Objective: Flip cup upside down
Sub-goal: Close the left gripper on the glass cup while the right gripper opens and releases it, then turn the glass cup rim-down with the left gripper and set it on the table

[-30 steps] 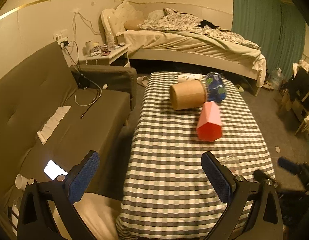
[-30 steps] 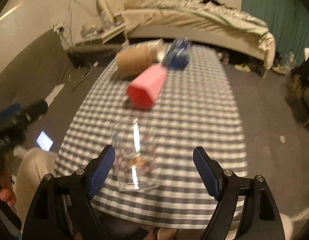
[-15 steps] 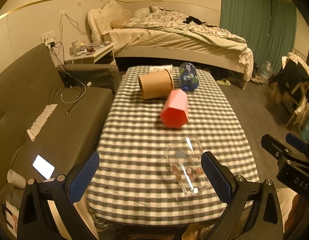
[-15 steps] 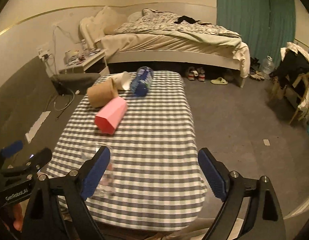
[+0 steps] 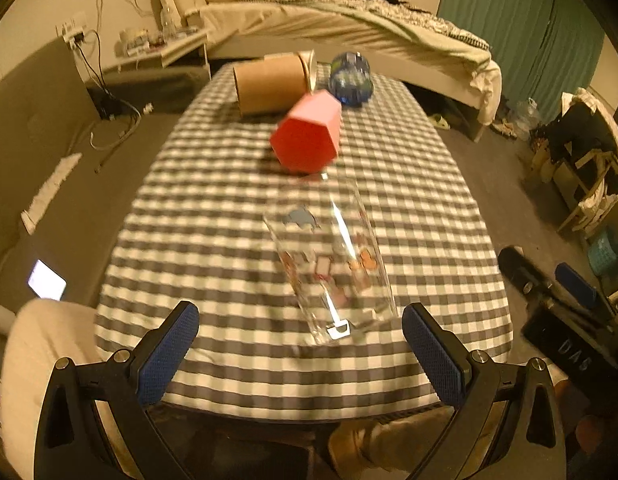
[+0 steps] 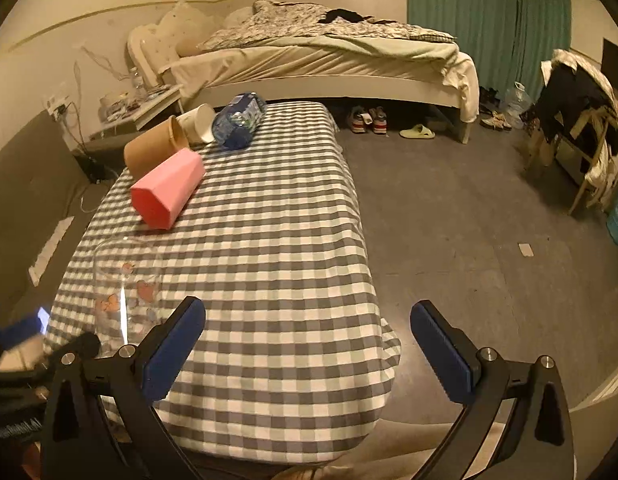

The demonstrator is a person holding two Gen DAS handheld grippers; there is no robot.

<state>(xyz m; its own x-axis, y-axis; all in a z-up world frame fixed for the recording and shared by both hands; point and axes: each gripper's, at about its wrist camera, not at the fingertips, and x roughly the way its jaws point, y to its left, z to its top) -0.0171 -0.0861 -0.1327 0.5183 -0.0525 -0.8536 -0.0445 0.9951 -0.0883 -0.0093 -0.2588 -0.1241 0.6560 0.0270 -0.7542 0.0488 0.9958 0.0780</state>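
Glass cup (image 5: 333,268) standing at centre frame of the left wrist view, near the checked table's (image 5: 229,240) front edge. Left gripper (image 5: 301,344) and right gripper (image 6: 309,344) both spread wide, empty. Risk: slipping on slick glass, toppling off the edge.

My right gripper (image 6: 307,344) hangs with its jaws spread wide and nothing between them, over the near end of the checked table (image 6: 277,240). At nine o'clock from it stands a clear glass cup (image 6: 123,288) with small printed figures. Toward eleven o'clock a pink hexagonal box (image 6: 167,188) lies on its side, with a brown paper tube (image 6: 151,152), a white cup (image 6: 199,122) and a blue bottle (image 6: 239,120) beyond.
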